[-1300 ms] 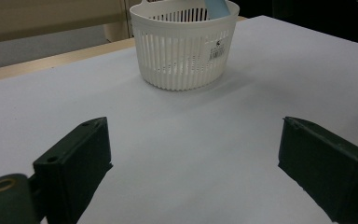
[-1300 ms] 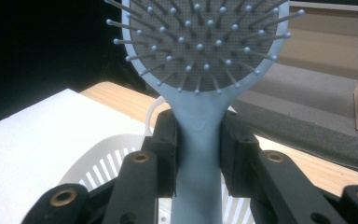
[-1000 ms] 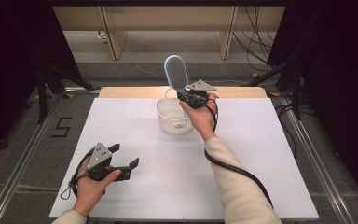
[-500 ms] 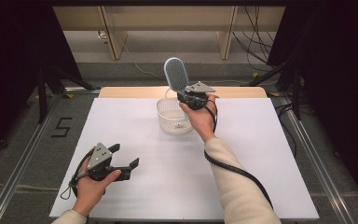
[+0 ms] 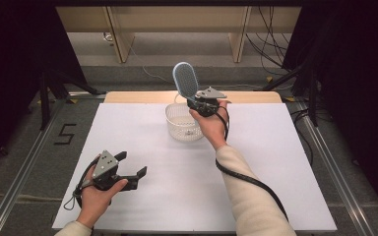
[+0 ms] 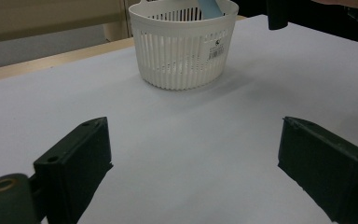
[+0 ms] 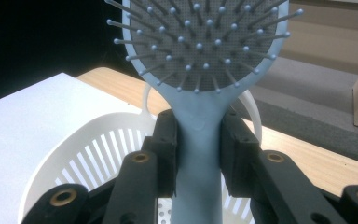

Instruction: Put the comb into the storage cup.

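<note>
A light blue hairbrush (image 5: 185,80) stands upright over the white slatted basket (image 5: 182,126) at the far middle of the table. My right gripper (image 5: 200,103) is shut on its handle just below the bristled head (image 7: 200,42), with both pads pressed against the neck (image 7: 198,140). The brush's lower handle (image 6: 209,8) reaches down inside the basket (image 6: 183,44). My left gripper (image 5: 130,165) rests near the front left of the white tabletop, held in a hand. Its jaws stand wide open with nothing between them (image 6: 193,177).
The white tabletop (image 5: 275,162) stretches out around the basket. A wooden strip (image 5: 138,97) runs along the far edge. A black cable (image 5: 248,179) trails from the right gripper along the sleeve. Metal rails flank the table on both sides.
</note>
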`<state>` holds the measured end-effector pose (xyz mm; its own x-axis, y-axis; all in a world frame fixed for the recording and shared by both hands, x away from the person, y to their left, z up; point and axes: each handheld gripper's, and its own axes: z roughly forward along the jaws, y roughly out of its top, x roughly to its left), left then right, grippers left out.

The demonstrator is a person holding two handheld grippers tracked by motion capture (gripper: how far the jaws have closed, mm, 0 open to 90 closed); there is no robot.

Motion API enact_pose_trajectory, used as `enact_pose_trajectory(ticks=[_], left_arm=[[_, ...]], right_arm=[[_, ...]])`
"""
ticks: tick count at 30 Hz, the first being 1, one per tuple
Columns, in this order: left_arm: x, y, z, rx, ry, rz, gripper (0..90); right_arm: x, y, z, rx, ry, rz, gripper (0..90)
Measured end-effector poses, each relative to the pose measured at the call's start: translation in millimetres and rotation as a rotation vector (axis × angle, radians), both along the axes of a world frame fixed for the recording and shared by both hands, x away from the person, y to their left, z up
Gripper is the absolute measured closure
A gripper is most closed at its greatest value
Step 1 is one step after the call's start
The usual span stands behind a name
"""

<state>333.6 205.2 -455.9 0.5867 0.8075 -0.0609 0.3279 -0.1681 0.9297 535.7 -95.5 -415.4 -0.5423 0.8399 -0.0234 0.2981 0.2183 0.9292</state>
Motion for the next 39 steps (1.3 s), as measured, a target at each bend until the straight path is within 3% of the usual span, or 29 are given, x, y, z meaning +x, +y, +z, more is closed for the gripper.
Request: enact_pose_trajectory(ticks=[39], left_arm=[[-0.1, 0.0, -0.1, -0.002, 0.002, 0.0, 9.0]], right_arm=[[0.7, -0.2, -11.8, -0.045, 0.022, 0.02, 70.0]])
